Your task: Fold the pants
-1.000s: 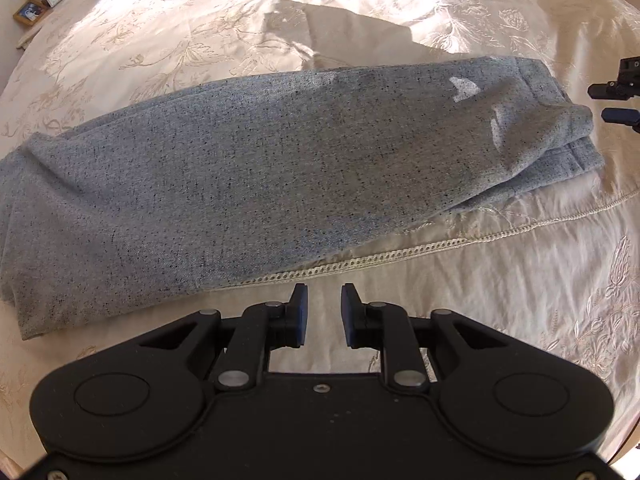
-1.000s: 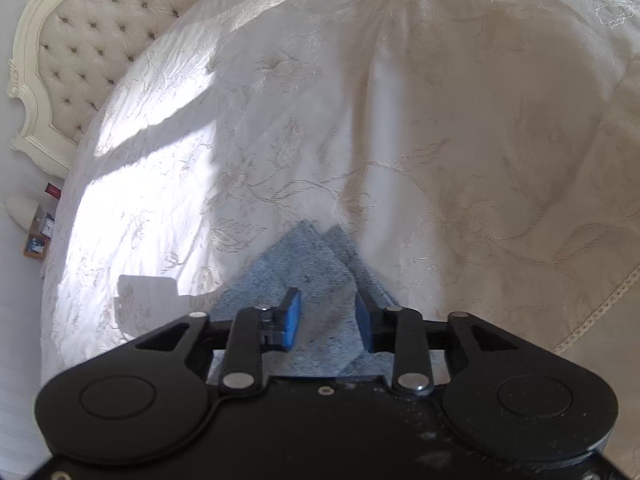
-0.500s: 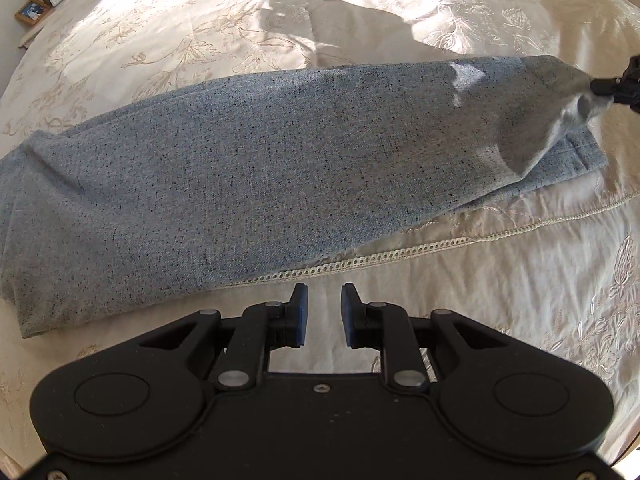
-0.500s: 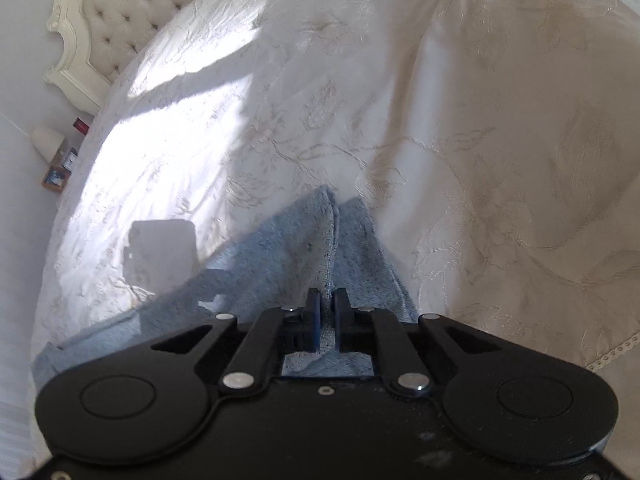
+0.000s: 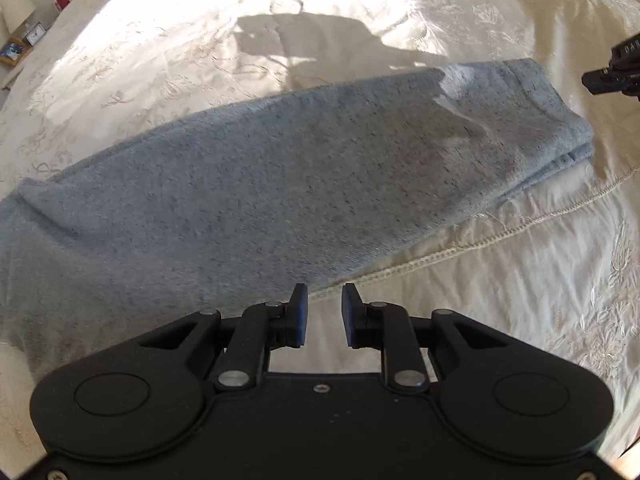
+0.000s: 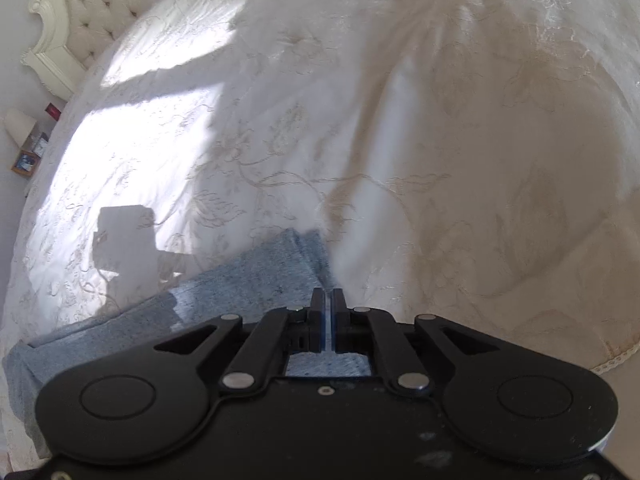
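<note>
Tool (image 5: 323, 316) — over embroidered bedspread (image 5: 520, 280)

pants (image 5: 280, 184) lying across bedspread (image 5: 520, 280)

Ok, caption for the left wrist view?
Left gripper, jaws open, poised at the near edge of grey pants on a cream bedspread.
</note>
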